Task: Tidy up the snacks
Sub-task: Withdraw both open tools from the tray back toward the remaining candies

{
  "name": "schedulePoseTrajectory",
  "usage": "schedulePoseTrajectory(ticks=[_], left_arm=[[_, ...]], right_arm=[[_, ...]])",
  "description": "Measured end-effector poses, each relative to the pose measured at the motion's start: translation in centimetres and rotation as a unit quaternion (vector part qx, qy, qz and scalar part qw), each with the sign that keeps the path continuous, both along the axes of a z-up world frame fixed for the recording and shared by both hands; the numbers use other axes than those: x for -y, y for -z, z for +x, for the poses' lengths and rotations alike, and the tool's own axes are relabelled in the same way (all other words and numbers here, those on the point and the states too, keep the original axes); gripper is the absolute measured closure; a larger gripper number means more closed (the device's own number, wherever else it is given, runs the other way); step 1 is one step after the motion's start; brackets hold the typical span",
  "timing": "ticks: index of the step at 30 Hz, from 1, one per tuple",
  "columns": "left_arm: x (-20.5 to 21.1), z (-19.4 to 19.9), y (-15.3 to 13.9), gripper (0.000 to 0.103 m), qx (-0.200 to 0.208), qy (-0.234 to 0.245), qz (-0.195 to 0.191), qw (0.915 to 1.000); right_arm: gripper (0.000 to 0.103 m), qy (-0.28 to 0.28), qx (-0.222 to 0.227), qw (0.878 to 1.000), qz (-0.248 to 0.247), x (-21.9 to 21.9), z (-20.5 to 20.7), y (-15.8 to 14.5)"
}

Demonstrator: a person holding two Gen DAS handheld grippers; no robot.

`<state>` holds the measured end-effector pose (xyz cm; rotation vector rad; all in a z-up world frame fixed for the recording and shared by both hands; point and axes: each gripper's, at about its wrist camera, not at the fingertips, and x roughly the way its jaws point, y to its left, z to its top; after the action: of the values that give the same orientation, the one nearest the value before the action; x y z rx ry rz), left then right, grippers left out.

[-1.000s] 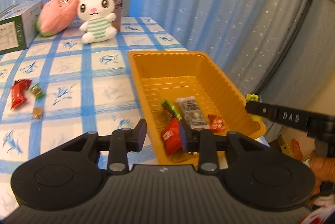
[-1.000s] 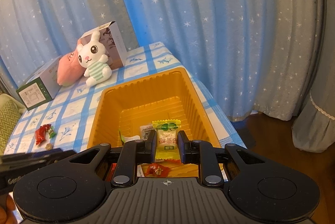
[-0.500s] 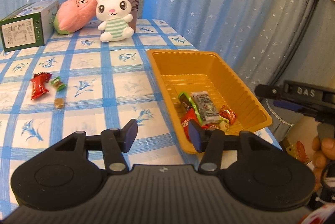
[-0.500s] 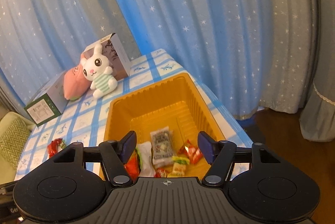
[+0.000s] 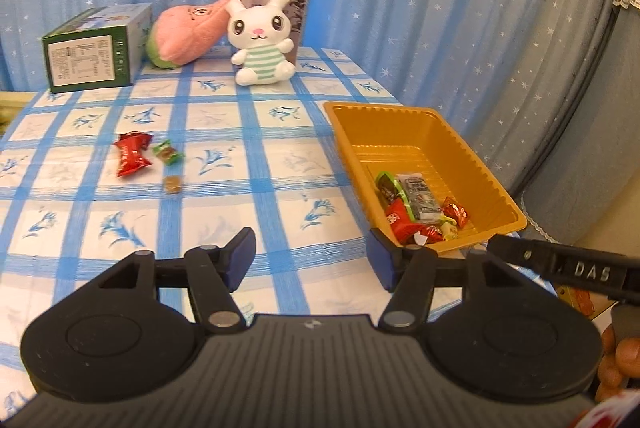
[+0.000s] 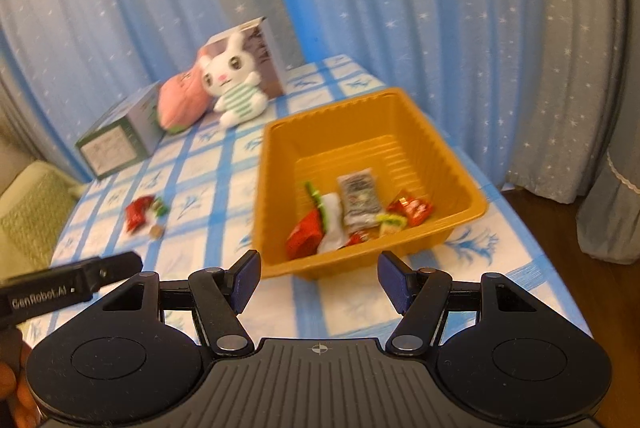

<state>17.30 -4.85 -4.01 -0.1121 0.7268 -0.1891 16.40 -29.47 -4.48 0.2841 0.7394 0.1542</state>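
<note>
A checked surface (image 5: 280, 164) is shown with an orange tray (image 5: 496, 188) at its right edge, several wrapped snacks already gathered at the tray's near end. Both the left gripper (image 5: 312, 256) and right gripper (image 6: 320, 278) are held released and empty above the near edge. Three snacks remain left of the tray: a red packet (image 5: 132, 154), a green candy (image 5: 168, 153) and a small brown sweet (image 5: 173, 185). A reach leftward appears called for next. Wrapper labels cannot be read; the right view is blurred.
</note>
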Motion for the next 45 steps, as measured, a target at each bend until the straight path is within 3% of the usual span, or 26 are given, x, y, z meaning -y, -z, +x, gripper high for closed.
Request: schedulePoseTrajectory(ticks=[17,45], left_arm=[[-5.3,-3.2,-1.9,0.034,0.017,-0.042,0.002,0.9990],[-12.2,-2.3,-1.4,0.034,0.015,-0.096,0.003,0.9953]], right_arm=[[0.038,-0.072,0.013,0.997,-0.031,-6.5,-1.0,-1.3],[0.038,-0.128,0.020,0.991,-0.039,-12.8,1.4,-0.9]])
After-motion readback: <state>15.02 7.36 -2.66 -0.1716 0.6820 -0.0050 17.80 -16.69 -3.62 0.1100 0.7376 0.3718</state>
